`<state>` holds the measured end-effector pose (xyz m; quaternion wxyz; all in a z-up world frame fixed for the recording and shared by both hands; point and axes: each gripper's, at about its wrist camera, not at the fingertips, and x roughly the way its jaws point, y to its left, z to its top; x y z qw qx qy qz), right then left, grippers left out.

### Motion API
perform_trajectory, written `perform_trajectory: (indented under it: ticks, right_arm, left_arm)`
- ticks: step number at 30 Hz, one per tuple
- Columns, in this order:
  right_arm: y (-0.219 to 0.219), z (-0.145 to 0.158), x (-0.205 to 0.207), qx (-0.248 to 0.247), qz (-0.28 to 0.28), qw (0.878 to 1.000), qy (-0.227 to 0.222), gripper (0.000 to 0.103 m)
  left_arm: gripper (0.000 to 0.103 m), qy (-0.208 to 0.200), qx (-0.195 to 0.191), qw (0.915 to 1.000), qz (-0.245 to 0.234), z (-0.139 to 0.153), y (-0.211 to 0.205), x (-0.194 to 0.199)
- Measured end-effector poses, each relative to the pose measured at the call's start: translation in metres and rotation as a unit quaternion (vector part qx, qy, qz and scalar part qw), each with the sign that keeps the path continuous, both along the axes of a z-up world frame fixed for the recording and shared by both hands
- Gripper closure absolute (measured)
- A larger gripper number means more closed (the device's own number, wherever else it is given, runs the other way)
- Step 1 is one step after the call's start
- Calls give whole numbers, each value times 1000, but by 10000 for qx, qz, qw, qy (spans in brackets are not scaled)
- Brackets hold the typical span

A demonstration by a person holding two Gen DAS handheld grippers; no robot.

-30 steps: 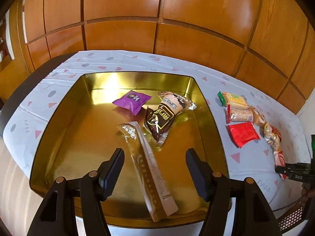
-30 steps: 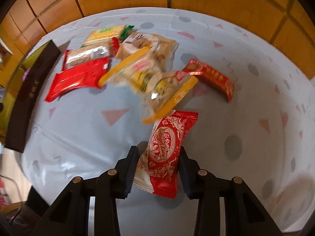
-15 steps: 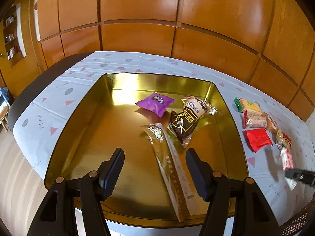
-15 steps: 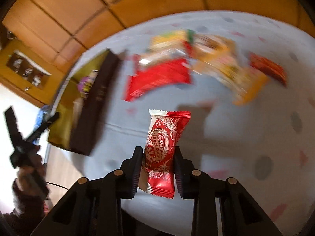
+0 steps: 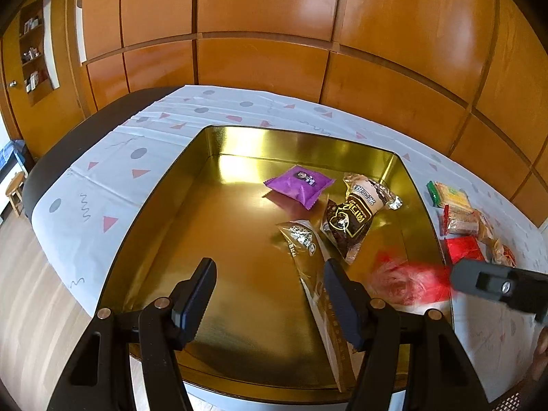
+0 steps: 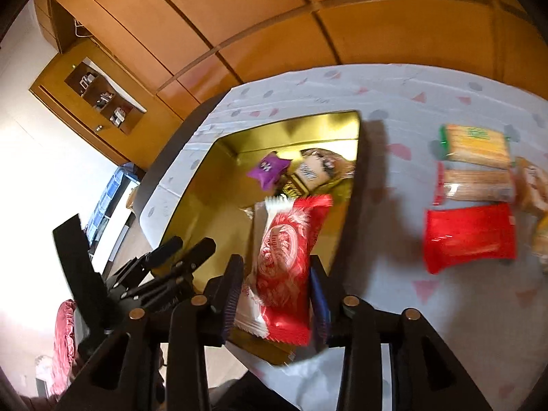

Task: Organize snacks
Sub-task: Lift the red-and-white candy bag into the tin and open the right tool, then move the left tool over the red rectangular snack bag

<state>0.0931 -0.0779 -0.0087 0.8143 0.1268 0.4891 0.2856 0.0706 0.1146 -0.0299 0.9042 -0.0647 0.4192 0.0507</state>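
A gold tin tray (image 5: 212,226) holds a purple packet (image 5: 298,185), a brown packet (image 5: 352,219) and a long tan packet (image 5: 318,281). My left gripper (image 5: 270,294) is open and empty above the tray's near side. My right gripper (image 6: 275,291) is shut on a red-and-white snack packet (image 6: 284,257) and holds it over the tray's (image 6: 212,202) right edge; it shows blurred in the left wrist view (image 5: 407,281). The left gripper also shows in the right wrist view (image 6: 171,260).
Several loose snacks lie on the white patterned cloth right of the tray: a red packet (image 6: 469,236), a clear cracker pack (image 6: 476,185) and a green-ended cracker pack (image 6: 476,144). Wood panelling stands behind the table. The floor drops away at left.
My right gripper has lifted the red-and-white packet off the cloth and carried it left to the tray. My left gripper has drawn back and stayed open.
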Motion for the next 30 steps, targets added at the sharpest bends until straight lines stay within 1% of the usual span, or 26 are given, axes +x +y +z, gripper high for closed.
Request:
perform_trajectory:
  ticks: [4,5,6,7,10,13,14,16,17,18,19,21,22,23,25,30]
  right_arm:
    - [10,-8,0,-112,124,9999,3,62]
    - [4,-7,-5,-184,135,9997,-40,61]
    - [3,-7,-6,-265,115,9996,-79,56]
    - [-1,-7,-8,-394,72,9991,-164,52]
    - [-8,-3,-14,-671,26,9966,-477,46]
    - [-23,5,-26,-1036,-47,9901,-950,38]
    - [-27,7,-29,-1128,-80,9879,-1060,37]
    - [-38,13,-35,-1377,-219,9803,-1399,31]
    - [-46,17,-41,-1475,-349,9743,-1664,29]
    - [-53,21,-45,-1528,-468,9695,-1857,22]
    - [-61,26,-51,-1629,-672,9613,-2118,12]
    - [-75,34,-59,-1784,-1052,9448,-2539,0]
    - [-82,37,-63,-1791,-1190,9386,-2699,0]
    - [-92,41,-68,-1811,-1371,9298,-2896,0]
    - [-100,45,-68,-1953,-1475,9236,-2951,0]
    - [-135,49,-63,-2025,-1709,9263,-2679,0]
  left_arm:
    - [37,62,12,10000,-32,-4,-2,1]
    - [37,61,25,10000,-42,-4,-3,1]
    - [37,49,47,10000,-56,-4,-4,0]
    - [37,39,77,9999,-71,-4,-5,0]
    - [37,41,122,9998,-131,-3,-10,0]
    - [37,28,175,9997,-190,-2,-16,-2]
    - [37,18,198,9996,-207,-2,-19,-2]
    - [37,-3,236,9994,-273,-1,-23,-4]
    - [37,-14,242,9993,-295,0,-25,-4]
    - [37,-34,242,9992,-321,0,-26,-5]
    - [37,-63,242,9990,-360,1,-29,-6]
    - [37,-101,286,9986,-423,3,-33,-8]
    - [37,-116,310,9985,-444,3,-36,-9]
    - [37,-131,332,9982,-473,4,-38,-9]
    - [37,-154,364,9978,-539,5,-42,-11]
    - [37,-280,443,9961,-714,9,-52,-15]
